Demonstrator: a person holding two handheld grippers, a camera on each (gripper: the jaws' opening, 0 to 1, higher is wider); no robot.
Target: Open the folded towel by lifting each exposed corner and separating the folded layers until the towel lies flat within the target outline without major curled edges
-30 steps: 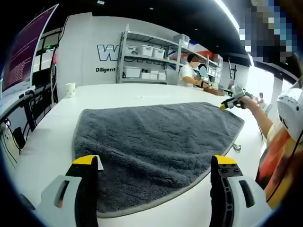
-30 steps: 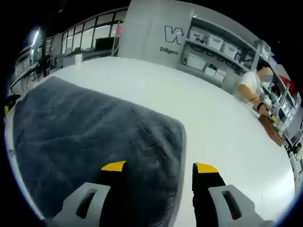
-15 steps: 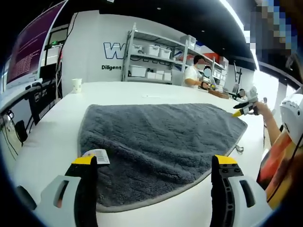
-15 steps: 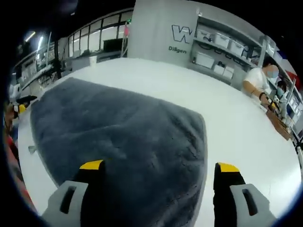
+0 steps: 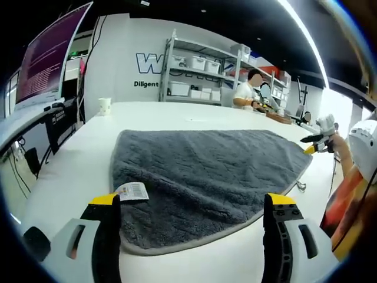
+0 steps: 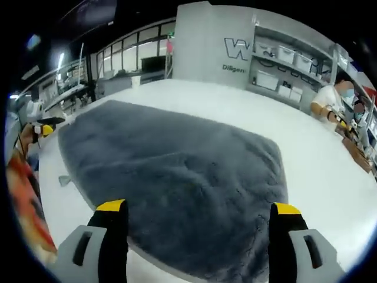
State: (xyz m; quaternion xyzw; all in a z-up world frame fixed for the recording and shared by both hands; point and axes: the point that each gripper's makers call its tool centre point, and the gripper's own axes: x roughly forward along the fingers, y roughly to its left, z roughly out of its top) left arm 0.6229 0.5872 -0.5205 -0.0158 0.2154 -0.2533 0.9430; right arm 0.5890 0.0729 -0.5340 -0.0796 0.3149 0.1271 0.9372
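Observation:
A dark grey fluffy towel (image 5: 206, 174) lies spread on the white table (image 5: 65, 171), with a pale hem along its near edge and a white label (image 5: 132, 191) by its near left corner. My left gripper (image 5: 191, 206) hovers open just in front of that near edge, nothing between its jaws. In the right gripper view the same towel (image 6: 177, 177) spreads ahead, and my right gripper (image 6: 199, 209) is open over its near edge. The right gripper (image 5: 315, 143) also shows at the towel's far right corner in the left gripper view, and the left gripper (image 6: 41, 127) at the left in the right gripper view.
A paper cup (image 5: 105, 106) stands at the table's far left. A small metal piece (image 5: 299, 186) lies beside the towel's right edge. Shelves with white bins (image 5: 194, 73) line the back wall, where a seated person (image 5: 247, 94) works. A screen (image 5: 50, 56) hangs at the left.
Both cameras have drawn back from the towel, so more of it and its label show. The right gripper's jaws stand wider apart than one second ago. The towel itself has not moved.

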